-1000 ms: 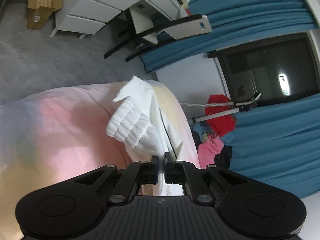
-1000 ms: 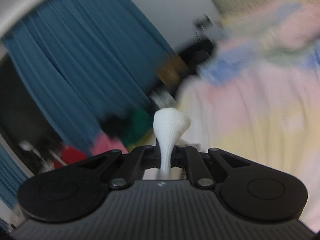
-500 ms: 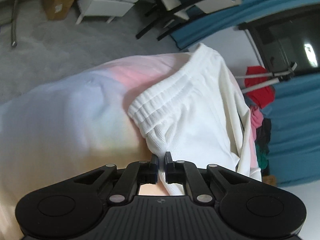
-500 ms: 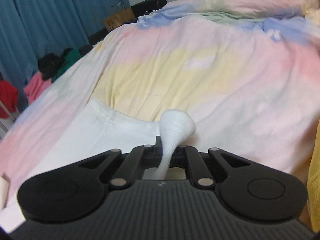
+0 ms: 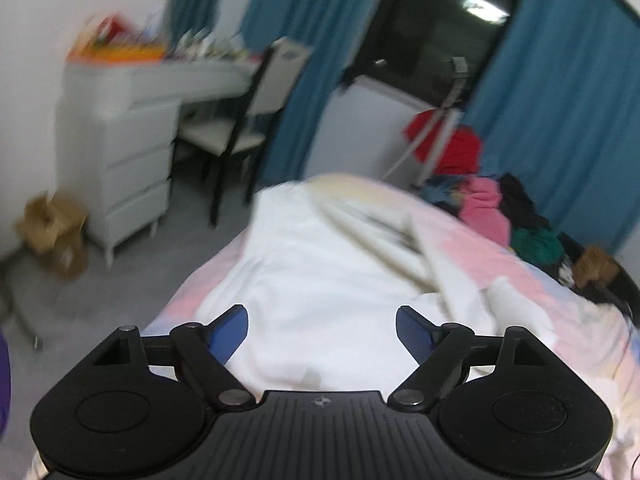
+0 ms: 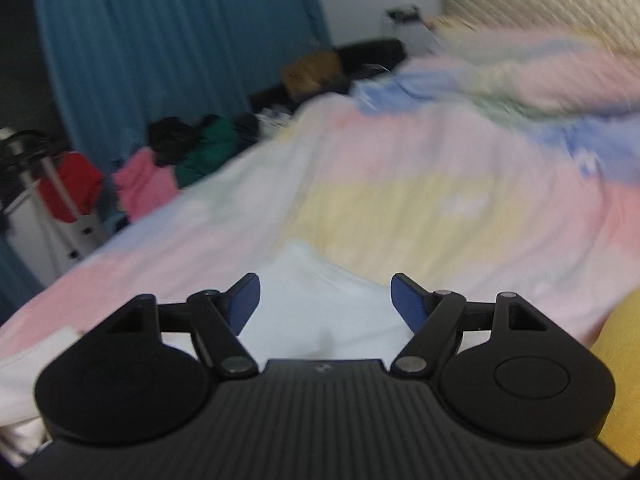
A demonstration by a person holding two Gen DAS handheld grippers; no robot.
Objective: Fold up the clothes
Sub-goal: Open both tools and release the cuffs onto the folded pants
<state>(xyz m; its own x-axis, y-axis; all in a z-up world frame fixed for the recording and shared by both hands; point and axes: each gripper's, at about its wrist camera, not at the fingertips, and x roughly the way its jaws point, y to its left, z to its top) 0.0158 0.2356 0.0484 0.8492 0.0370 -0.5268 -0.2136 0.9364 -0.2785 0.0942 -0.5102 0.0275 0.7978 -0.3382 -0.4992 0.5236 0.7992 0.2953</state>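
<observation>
A white garment point(image 5: 320, 264) lies spread on the pastel bed cover point(image 5: 520, 280), with a loose part rumpled toward its right side. My left gripper point(image 5: 322, 330) is open and empty just above the garment's near edge. In the right wrist view a corner of the same white garment point(image 6: 320, 304) lies on the bed cover point(image 6: 440, 184). My right gripper point(image 6: 325, 300) is open and empty over that corner. Both views are blurred by motion.
A white drawer unit point(image 5: 120, 152) with a desk and a chair point(image 5: 248, 120) stands left of the bed, with a cardboard box point(image 5: 56, 232) on the grey floor. A pile of coloured clothes point(image 5: 500, 208) lies by blue curtains point(image 5: 560, 100). A yellow object point(image 6: 620, 368) is at my right.
Both grippers were shut on the white garment and have opened and let it go. The garment now lies flat on the bed. Both cameras have swung to face along the bed.
</observation>
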